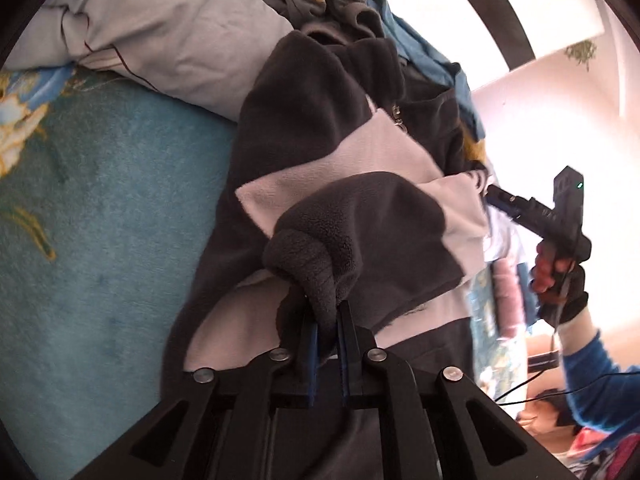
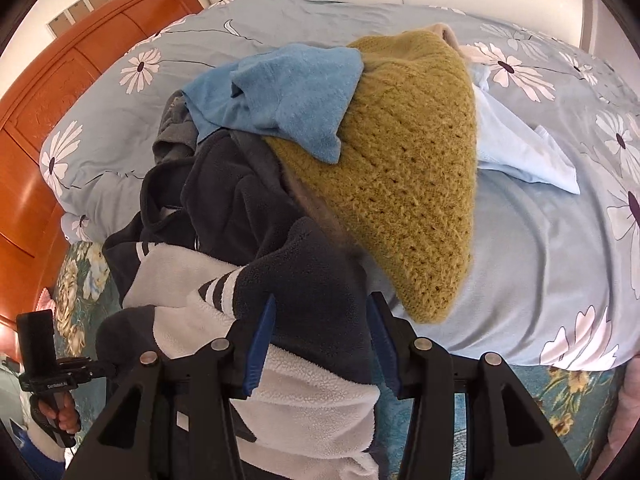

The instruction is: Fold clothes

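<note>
Honestly barely started here. On my left side the left gripper [image 1: 327, 334] has its fingers clenched on a bunched cuff of the dark grey and white fleece [image 1: 360, 168], which lies half spread on the bed [image 1: 112, 208]. On the right, the right gripper [image 2: 322, 342] straddles the fleece's edge, fingers released, nothing pinched. Behind it the pile is unfolded: blue towel [image 2: 280, 92], mustard knit sweater [image 2: 408, 168], pale blue garment [image 2: 520, 148].
</note>
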`<state>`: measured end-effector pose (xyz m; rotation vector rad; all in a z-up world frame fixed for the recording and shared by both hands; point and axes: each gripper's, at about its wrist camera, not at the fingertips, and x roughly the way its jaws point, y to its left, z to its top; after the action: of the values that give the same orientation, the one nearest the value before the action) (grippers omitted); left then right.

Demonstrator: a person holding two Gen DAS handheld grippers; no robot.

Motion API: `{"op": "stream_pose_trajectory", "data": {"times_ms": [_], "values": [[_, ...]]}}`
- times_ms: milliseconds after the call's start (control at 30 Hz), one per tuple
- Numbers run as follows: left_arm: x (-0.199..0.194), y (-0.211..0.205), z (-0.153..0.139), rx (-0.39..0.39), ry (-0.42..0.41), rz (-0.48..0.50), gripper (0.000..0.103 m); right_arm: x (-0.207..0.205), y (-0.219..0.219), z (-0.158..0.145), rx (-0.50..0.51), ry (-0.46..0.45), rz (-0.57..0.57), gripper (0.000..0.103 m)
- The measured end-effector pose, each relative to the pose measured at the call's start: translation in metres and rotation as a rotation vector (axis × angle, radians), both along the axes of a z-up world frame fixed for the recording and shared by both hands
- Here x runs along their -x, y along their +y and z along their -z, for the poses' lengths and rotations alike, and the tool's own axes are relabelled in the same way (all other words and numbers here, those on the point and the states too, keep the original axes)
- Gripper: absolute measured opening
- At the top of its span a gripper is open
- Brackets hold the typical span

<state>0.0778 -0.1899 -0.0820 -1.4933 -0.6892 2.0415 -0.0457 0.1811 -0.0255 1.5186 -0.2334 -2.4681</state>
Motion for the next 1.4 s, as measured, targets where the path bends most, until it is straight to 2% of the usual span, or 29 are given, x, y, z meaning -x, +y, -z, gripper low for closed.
{"op": "stream_pose_trajectory", "data": {"times_ms": [67, 133, 200, 267, 400, 433, 467, 500, 533, 633, 700, 767, 800, 900, 967, 1067, 1200, 1267, 1300, 1400], "values": [[0.002, -0.005, 0.000, -0.061, -0.003, -0.032, 0.029, 0.001, -0.003, -0.002, -0.005, 0.004, -0.022, 0.049], [0.009, -0.008, 0.001, -0.154, -0.021, -0.064, 0.048, 0.003, -0.006, -0.003, -0.016, 0.010, -0.045, 0.049], [0.014, -0.013, -0.001, -0.233, -0.031, -0.097, 0.056, 0.009, -0.010, -0.004, -0.001, 0.007, -0.052, 0.049], [0.018, -0.018, -0.002, -0.294, -0.037, -0.129, 0.059, 0.016, -0.012, -0.002, 0.032, -0.001, -0.051, 0.049], [0.027, -0.026, 0.003, -0.340, -0.075, -0.195, 0.056, 0.028, -0.012, 0.009, 0.068, -0.042, -0.027, 0.049], [0.027, -0.026, 0.004, -0.342, -0.083, -0.206, 0.055, 0.029, -0.012, 0.010, 0.082, -0.052, -0.022, 0.044], [0.028, -0.027, 0.005, -0.343, -0.090, -0.218, 0.049, 0.030, -0.011, 0.012, 0.095, -0.061, -0.017, 0.025], [0.028, -0.027, 0.005, -0.340, -0.089, -0.224, 0.023, 0.029, -0.010, 0.013, 0.099, -0.067, -0.018, 0.014], [0.027, -0.026, -0.001, -0.324, -0.066, -0.216, 0.010, 0.027, -0.009, 0.013, 0.102, -0.072, -0.019, 0.011], [0.024, -0.023, -0.020, -0.281, 0.017, -0.186, 0.008, 0.018, 0.001, 0.001, 0.151, -0.026, 0.004, 0.008], [0.021, -0.022, -0.051, -0.271, 0.152, -0.134, 0.008, 0.010, 0.022, -0.014, 0.206, 0.045, 0.078, 0.008], [0.027, -0.018, -0.071, -0.186, 0.241, -0.101, 0.008, 0.007, 0.039, -0.016, 0.207, 0.079, 0.142, 0.008], [0.034, -0.018, -0.071, -0.148, 0.236, -0.097, 0.008, 0.008, 0.044, -0.010, 0.211, 0.062, 0.161, 0.008], [0.055, -0.021, -0.047, -0.081, 0.157, -0.101, 0.008, 0.013, 0.053, 0.012, 0.216, -0.004, 0.218, 0.008], [0.069, -0.024, -0.027, -0.050, 0.096, -0.106, 0.008, 0.015, 0.057, 0.019, 0.242, -0.010, 0.249, 0.008], [0.076, -0.022, -0.015, -0.024, 0.057, -0.096, 0.009, 0.017, 0.056, 0.021, 0.237, -0.011, 0.263, 0.008], [0.065, -0.026, -0.011, -0.041, 0.030, -0.089, 0.013, 0.015, 0.053, 0.019, 0.207, -0.011, 0.247, 0.009], [0.057, -0.029, -0.012, -0.050, 0.029, -0.090, 0.024, 0.012, 0.052, 0.016, 0.224, -0.004, 0.222, 0.012], [0.054, -0.028, -0.014, -0.041, 0.029, -0.091, 0.034, 0.010, 0.051, 0.014, 0.219, -0.002, 0.215, 0.012], [0.043, -0.031, -0.018, -0.020, 0.028, -0.129, 0.049, -0.003, 0.049, 0.004, 0.185, 0.013, 0.183, 0.019]]}}
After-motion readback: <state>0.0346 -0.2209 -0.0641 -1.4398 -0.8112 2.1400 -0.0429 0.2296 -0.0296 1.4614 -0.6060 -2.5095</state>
